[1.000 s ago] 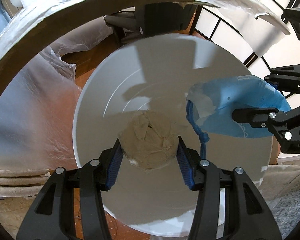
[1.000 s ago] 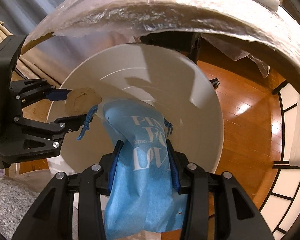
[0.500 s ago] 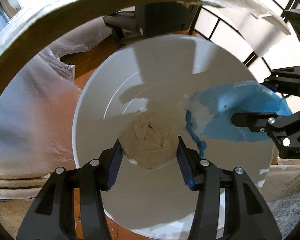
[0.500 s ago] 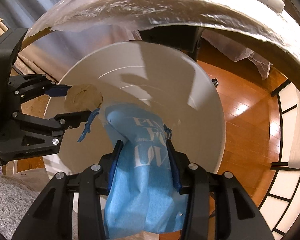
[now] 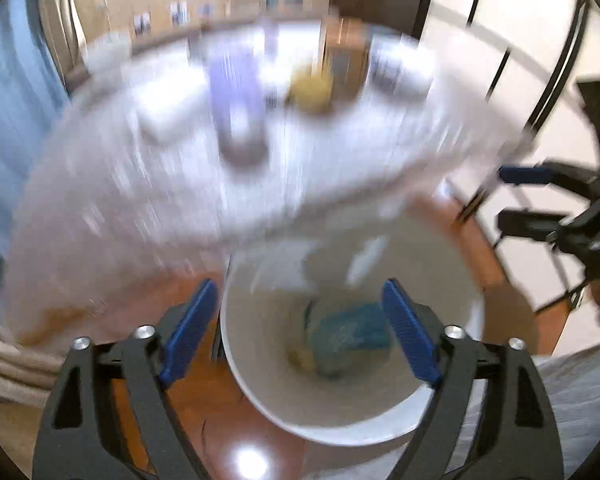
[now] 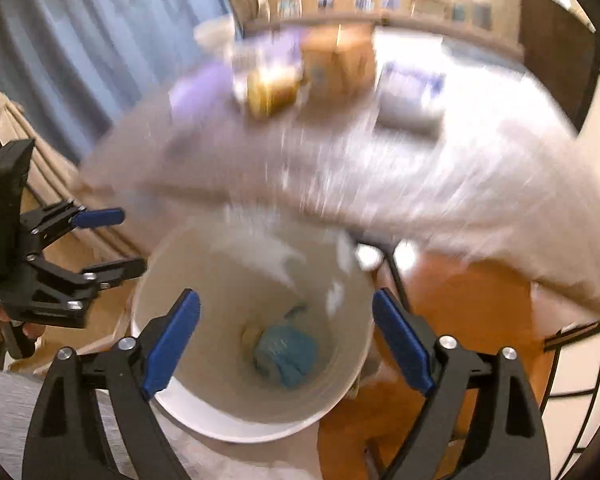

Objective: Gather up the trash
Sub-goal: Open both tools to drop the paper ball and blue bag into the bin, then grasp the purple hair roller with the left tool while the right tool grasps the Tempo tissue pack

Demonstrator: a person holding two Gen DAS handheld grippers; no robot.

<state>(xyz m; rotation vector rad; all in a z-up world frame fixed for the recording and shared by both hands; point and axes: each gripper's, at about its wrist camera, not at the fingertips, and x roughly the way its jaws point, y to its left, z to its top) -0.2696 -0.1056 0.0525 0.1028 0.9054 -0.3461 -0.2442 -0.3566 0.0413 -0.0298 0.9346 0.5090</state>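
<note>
Opening wide, the left gripper [image 5: 300, 332] has nothing between its blue pads [image 5: 188, 332]; both jaws stand spread above the white bucket [image 5: 260, 396]. Right gripper [image 6: 286, 344] likewise: jaws opening, far apart, gap empty, poised over the same bucket [image 6: 204, 412]. Task items lie at the bucket bottom: the blue bag [image 6: 286, 354], crumpled, with a tan paper wad [image 5: 298, 356] touching its left side. Bucket stands on a wooden floor [image 6: 460, 300], near the edge of a table [image 5: 140, 200] covered in clear plastic. Both views are heavily blurred; on the tabletop a purple bottle [image 5: 238, 116], a yellow object [image 5: 310, 90] and a brown box [image 6: 340, 64] can be made out, details illegible.
</note>
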